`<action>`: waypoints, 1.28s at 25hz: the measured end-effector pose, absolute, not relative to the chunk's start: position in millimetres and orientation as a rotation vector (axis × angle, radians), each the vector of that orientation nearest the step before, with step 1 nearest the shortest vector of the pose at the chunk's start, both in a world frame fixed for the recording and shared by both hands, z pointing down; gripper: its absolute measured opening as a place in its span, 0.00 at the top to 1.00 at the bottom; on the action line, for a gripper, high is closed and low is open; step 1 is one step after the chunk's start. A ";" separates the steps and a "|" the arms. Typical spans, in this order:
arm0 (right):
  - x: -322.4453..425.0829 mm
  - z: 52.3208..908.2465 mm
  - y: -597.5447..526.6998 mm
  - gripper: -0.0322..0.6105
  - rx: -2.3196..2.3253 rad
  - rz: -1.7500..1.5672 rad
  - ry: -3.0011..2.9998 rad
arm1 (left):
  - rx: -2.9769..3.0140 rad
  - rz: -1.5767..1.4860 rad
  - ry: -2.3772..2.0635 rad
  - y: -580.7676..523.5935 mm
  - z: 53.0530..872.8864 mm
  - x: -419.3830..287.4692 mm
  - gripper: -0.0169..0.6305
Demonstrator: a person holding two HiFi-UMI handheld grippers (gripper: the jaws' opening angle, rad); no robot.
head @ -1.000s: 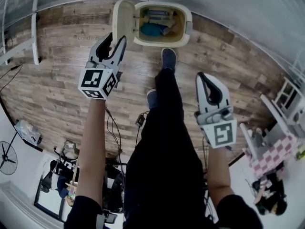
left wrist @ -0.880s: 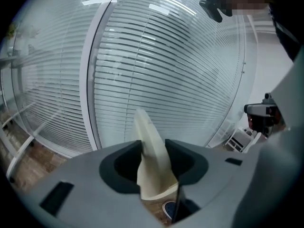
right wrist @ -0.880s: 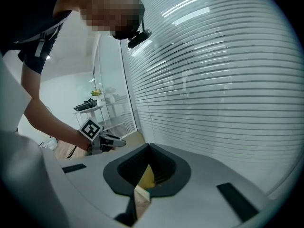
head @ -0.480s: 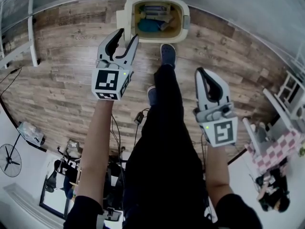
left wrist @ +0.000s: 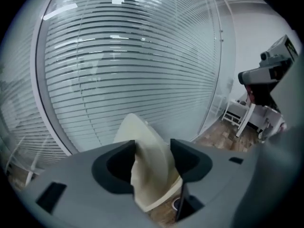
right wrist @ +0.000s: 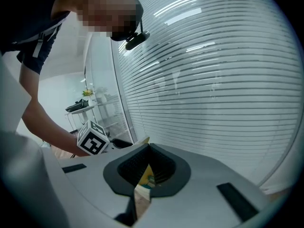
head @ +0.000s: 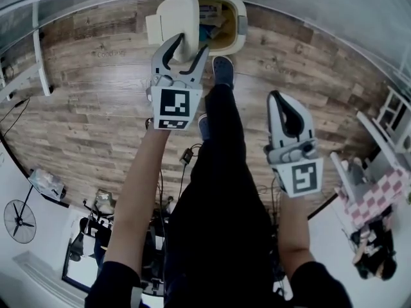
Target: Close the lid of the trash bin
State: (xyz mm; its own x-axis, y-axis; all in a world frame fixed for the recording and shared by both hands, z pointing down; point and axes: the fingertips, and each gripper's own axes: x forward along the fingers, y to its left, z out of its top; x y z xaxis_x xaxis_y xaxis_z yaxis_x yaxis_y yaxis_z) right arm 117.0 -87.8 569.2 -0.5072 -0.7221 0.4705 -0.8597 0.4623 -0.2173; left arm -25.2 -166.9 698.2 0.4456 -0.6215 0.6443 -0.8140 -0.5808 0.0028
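Note:
The cream trash bin (head: 241, 25) stands on the wood floor at the top of the head view. Its lid (head: 174, 13) is raised and tilts over the left part of the opening, and rubbish shows inside. My left gripper (head: 190, 42) reaches up to the lid. Its jaws are opening and stand on either side of the lid's edge (left wrist: 148, 148), which fills most of the gap. My right gripper (head: 276, 97) hangs back at the right, well short of the bin. Its jaws are together with nothing in them (right wrist: 145, 172).
The person's dark trouser legs and shoe (head: 223, 69) stand just before the bin. A glass wall with blinds (left wrist: 133, 56) rises behind it. A white rack (head: 35, 56) is at the left, cables (head: 187, 156) lie on the floor, and a checkered table (head: 376, 197) stands at the right.
My left gripper has moved right and toward the bin. The lid has swung from lying open at the left to tilting over the opening. The right gripper has barely shifted.

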 end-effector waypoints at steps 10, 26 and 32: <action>145.8 566.9 -88.6 0.95 1.435 0.608 -2.354 | 2.454 0.914 -1.102 -159.7 729.0 15.4 0.59; 158.0 585.7 -74.1 0.95 1.486 0.685 -2.301 | 2.458 0.999 -0.884 -150.8 788.4 53.2 0.61; 158.6 583.9 -77.0 0.95 1.485 0.682 -2.307 | 2.435 1.025 -0.842 -150.3 809.1 59.6 0.62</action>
